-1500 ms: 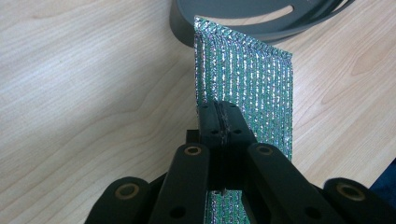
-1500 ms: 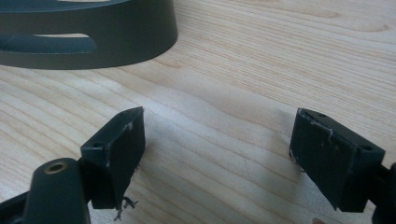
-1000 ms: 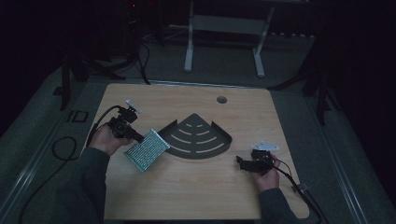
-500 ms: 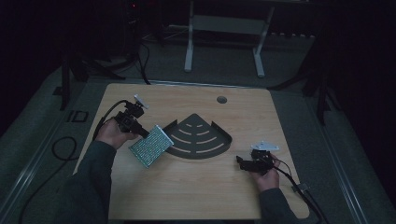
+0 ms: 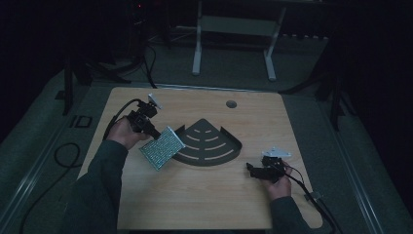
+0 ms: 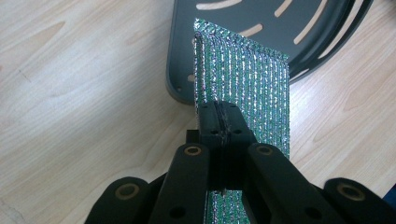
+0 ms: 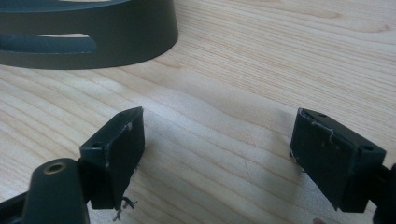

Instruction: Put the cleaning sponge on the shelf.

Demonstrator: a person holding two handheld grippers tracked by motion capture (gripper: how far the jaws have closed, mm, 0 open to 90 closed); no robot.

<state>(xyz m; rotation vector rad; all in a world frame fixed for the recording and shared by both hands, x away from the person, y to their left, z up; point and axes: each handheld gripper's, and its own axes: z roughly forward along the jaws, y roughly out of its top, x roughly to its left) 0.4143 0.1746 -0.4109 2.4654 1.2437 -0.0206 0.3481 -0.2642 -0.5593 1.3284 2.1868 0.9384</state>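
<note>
One glittery green cloth (image 5: 162,147) is clamped in the left gripper (image 6: 219,122); one dark slotted tray (image 5: 208,143) on the worktop (image 5: 195,204); right gripper (image 7: 217,156) jaws wide apart, holding nothing.

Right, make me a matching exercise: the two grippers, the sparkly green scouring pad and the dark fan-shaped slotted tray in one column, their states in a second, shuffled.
1. left gripper
2. right gripper
3. sparkly green scouring pad
4. dark fan-shaped slotted tray

A. lies flat on the wooden table
B. jaws apart, nothing between them
C. jaws closed on a thin edge
D. held up, tilted, beside the tray

Pairs: 1-C, 2-B, 3-D, 4-A
</note>
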